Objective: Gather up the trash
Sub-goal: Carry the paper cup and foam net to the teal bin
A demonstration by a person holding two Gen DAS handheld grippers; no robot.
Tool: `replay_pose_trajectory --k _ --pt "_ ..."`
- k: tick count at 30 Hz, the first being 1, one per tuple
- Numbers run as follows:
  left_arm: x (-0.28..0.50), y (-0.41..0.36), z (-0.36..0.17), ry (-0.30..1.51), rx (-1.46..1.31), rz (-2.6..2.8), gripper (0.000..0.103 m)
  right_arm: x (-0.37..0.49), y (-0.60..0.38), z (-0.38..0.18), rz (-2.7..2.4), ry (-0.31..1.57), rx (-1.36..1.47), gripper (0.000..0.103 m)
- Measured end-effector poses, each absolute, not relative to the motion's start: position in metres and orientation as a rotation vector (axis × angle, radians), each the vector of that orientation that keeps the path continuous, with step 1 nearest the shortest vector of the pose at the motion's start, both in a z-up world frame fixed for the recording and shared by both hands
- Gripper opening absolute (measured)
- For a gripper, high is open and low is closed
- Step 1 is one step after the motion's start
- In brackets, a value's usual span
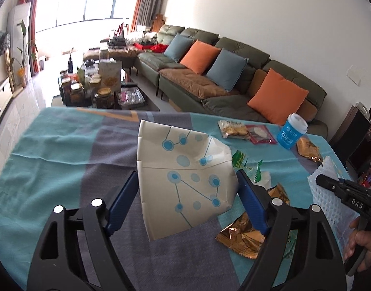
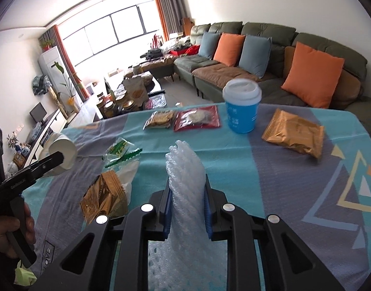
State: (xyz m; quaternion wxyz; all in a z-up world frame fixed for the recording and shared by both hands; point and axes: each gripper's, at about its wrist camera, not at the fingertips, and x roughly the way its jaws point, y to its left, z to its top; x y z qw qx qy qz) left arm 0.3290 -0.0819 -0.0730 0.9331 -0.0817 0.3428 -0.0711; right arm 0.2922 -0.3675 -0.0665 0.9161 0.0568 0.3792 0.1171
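My left gripper [image 1: 187,178] is shut on a crushed white paper cup [image 1: 185,169] printed with blue dots, held just above the tablecloth. From the right wrist view that cup [image 2: 62,151] shows at the left in the same gripper [image 2: 53,161]. My right gripper [image 2: 188,181] is shut on a white foam net sleeve [image 2: 185,169], which sticks up between the blue pads. The left wrist view shows the sleeve [image 1: 327,194] and the right gripper [image 1: 331,184] at the far right. An opened gold wrapper [image 2: 104,198], a green wrapper [image 2: 121,151] and a white tissue [image 2: 128,174] lie on the cloth.
A blue cup with a white lid [image 2: 242,108], a biscuit packet [image 2: 160,118], a red packet [image 2: 197,118] and a full gold packet [image 2: 293,134] lie farther back on the table [image 2: 306,181]. A sofa [image 2: 270,55] stands beyond it. A hand [image 1: 362,242] holds the right gripper's handle.
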Motion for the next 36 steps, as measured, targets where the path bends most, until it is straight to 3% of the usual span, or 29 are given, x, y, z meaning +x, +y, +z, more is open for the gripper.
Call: replay_pose_trajectory --k 21,36 --pt "0.216 -0.028 -0.028 0.590 -0.169 -0.084 0.080 0.201 -0.312 -0.019 0.363 0.645 0.122 0.020" --pt "0.124 0.076 -0.017 0.528 -0.224 0.122 0.080 0.170 -0.204 -0.007 0.596 0.617 0.061 0.020"
